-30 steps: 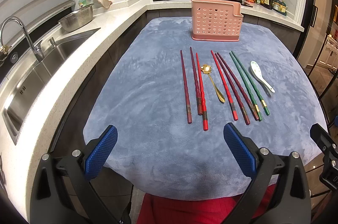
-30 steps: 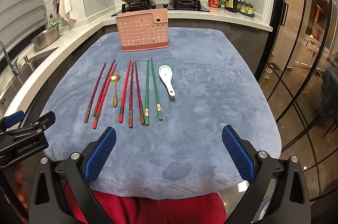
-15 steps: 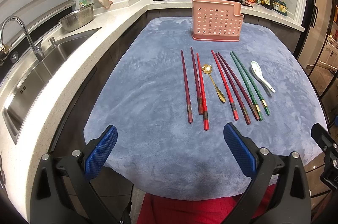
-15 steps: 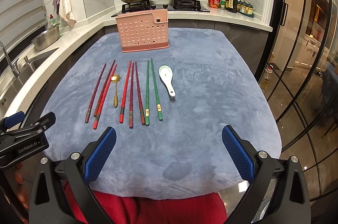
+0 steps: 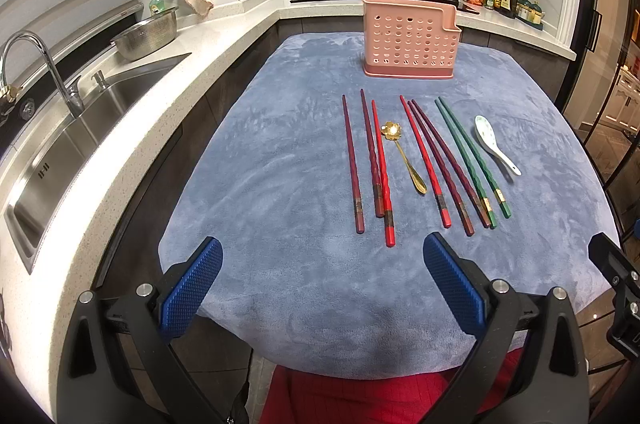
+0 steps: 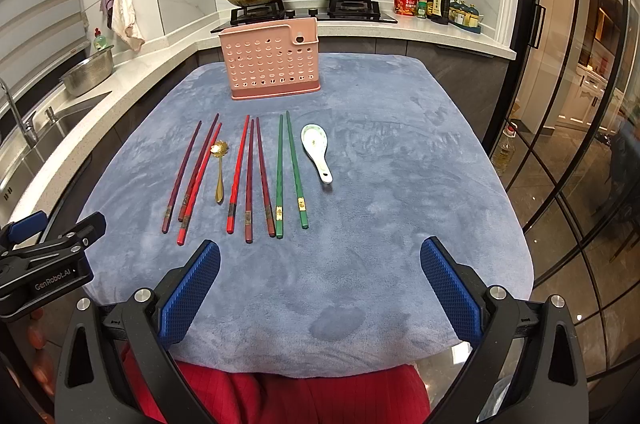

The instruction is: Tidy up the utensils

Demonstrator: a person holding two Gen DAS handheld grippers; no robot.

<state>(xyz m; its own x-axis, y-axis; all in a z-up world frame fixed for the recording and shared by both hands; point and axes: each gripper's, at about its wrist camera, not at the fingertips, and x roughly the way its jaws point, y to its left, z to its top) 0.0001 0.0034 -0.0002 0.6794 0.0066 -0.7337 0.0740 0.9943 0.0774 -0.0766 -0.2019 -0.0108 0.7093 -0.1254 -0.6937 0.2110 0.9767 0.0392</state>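
Almost nothing has shifted since a second ago: both grippers hover at the near edge of the table, and the utensils lie where they lay. Left gripper (image 5: 322, 288) has its blue pads (image 5: 191, 289) spread wide, nothing between them; right gripper (image 6: 320, 288) is spread just as wide and just as empty.

On the blue-grey cloth (image 6: 400, 184) the row runs left to right: three red and maroon chopsticks (image 5: 374, 164), a gold spoon (image 5: 404, 156), three more red and maroon chopsticks (image 5: 440, 164), a green pair (image 5: 468, 156), then a white ceramic spoon (image 5: 494, 144). All lie flat, apart from the pink perforated holder (image 5: 410, 42) standing upright at the far side of the cloth.

Left view takes in the steel sink (image 5: 72, 140), its tap (image 5: 36, 64) and a metal colander (image 5: 146, 34) on the counter. Right view gives only a sliver of that, but opens onto glass doors (image 6: 580, 144) and shows the holder's raised corner tab (image 6: 302, 32) on its right end. Each view catches the other gripper's black frame at its edge; the right view reads its "GenRobot.AI" label (image 6: 52, 280).
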